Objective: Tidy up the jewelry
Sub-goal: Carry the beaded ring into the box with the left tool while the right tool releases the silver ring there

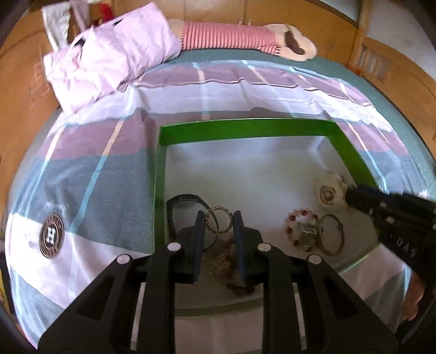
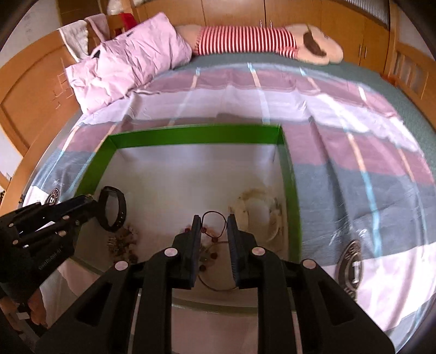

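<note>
A green-walled box [image 1: 245, 128] with a white floor lies on the bed and also shows in the right wrist view [image 2: 196, 136]. My left gripper [image 1: 218, 217] is open over a beaded ring bracelet [image 1: 219, 220], next to a black band [image 1: 182, 201] and a brown chain heap [image 1: 231, 275]. A red bead bracelet [image 1: 299, 228], a metal bangle [image 1: 332, 237] and a clear round case [image 1: 329, 190] lie to the right. My right gripper [image 2: 214, 220] is open above a thin dark cord loop [image 2: 214, 223]; the black band [image 2: 114, 209] lies left.
The box sits on a striped purple, white and grey bedsheet [image 1: 95, 168]. A pink duvet [image 1: 109, 54] and a striped plush toy [image 1: 239, 35] lie at the far end. Wooden bed frame and cupboards [image 2: 299, 13] surround the bed.
</note>
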The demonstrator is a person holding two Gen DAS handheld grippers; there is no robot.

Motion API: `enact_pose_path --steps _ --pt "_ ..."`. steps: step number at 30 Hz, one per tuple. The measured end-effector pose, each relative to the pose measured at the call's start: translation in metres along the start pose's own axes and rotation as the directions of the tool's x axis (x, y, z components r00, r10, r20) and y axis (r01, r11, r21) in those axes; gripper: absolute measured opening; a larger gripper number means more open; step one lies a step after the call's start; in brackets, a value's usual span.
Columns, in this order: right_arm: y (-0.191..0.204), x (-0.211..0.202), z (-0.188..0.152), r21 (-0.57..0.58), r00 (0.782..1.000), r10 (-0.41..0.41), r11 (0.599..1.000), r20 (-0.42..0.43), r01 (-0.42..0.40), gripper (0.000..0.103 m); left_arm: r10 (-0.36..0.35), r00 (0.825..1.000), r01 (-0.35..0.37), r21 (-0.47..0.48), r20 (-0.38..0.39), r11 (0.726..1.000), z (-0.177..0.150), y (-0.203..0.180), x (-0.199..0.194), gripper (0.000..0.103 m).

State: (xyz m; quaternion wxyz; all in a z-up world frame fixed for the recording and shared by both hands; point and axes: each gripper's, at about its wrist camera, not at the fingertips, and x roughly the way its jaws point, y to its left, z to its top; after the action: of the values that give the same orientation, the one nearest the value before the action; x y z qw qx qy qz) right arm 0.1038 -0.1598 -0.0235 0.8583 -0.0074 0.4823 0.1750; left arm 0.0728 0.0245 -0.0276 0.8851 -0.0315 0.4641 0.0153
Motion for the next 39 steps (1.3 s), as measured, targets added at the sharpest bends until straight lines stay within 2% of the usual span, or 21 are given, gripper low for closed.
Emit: enact_pose_path --steps 14,25,39 --pt "0.032 0.011 -0.012 -0.088 0.998 -0.053 0.995 0.021 0.055 0.019 0.034 0.999 -0.034 0.013 0.011 0.999 -0.005 -0.001 -0.001 0.021" --pt "0.025 0.005 -0.008 -0.055 0.998 -0.057 0.997 0.042 0.059 0.019 0.035 0.999 -0.035 0.011 0.039 0.999 -0.004 -0.002 -0.007 0.021" --pt "0.028 0.011 -0.009 -0.060 0.997 -0.069 0.996 0.022 0.070 0.019 0.043 0.999 -0.044 0.033 0.016 0.999 -0.006 -0.005 0.002 0.021"
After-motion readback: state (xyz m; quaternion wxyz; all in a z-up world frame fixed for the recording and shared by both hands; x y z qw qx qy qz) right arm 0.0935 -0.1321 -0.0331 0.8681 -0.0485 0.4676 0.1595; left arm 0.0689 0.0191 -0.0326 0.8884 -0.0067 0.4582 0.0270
